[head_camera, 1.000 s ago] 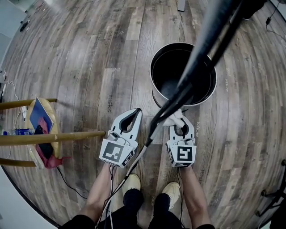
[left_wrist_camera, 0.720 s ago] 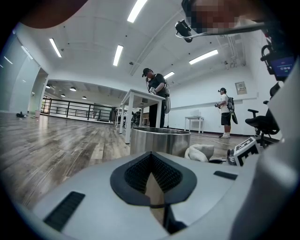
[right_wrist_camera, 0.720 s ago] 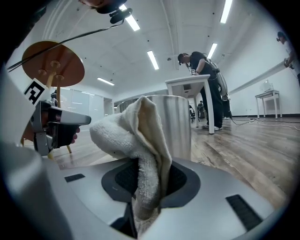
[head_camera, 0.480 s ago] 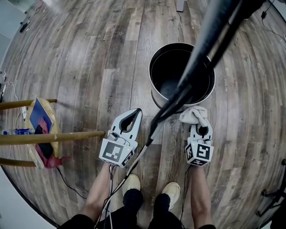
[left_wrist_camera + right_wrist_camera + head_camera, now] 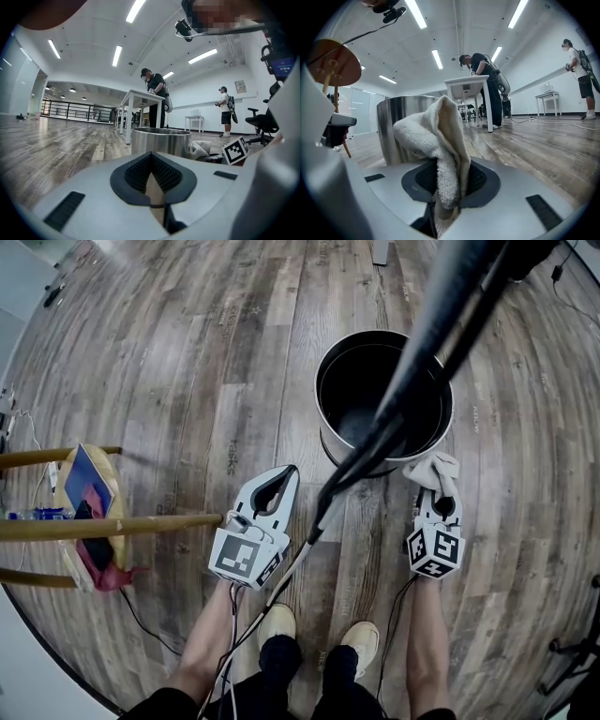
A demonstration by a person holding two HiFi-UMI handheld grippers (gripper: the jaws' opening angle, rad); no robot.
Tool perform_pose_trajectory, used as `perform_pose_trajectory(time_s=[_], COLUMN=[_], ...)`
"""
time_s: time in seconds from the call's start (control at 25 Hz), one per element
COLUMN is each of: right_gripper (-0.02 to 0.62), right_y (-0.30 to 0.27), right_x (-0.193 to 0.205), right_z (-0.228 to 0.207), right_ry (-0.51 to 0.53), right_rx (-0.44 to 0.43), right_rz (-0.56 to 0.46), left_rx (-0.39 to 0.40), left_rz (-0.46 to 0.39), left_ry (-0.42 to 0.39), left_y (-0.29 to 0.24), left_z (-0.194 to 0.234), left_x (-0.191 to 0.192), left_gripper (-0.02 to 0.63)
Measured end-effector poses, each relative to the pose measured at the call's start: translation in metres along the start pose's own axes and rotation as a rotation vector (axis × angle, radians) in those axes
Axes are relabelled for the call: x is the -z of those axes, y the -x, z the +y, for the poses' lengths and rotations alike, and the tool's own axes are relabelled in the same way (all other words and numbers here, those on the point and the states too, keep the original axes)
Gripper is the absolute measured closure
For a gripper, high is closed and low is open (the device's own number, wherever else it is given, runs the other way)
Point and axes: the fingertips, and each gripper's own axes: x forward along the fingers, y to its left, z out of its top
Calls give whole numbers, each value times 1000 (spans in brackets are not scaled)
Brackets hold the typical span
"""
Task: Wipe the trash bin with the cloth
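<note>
Cloth (image 5: 432, 468) is sitting clamped in right gripper (image 5: 441, 491) just beside bin (image 5: 320, 390); left gripper (image 5: 287, 474) is hovering, jaws together.

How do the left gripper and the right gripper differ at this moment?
The right gripper is shut on the cloth; the left gripper is shut on nothing. The right gripper is close beside the trash bin; the left gripper stands farther from it. Both point forward, away from the person.
</note>
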Motion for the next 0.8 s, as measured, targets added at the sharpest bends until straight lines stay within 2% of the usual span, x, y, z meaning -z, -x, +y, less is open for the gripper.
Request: perform_pose_trajectory(time_s=[0.32,0.56,0.8], right_gripper=[500,500,500], right_y=[69,112,105], right_x=[6,-1,11], right_z=[19,75,140], right_ry=[-36,-16,1], right_rx=[-56,-222,-356], right_rz=[-41,-60,-44], left_rx=[-12,-28,-28], left_rz=[2,1,-4], left_ry=[0,2,12], left_y=[3,7,7], left_z=[1,5,3], left_x=[3,2,3], left_gripper=[611,611,611])
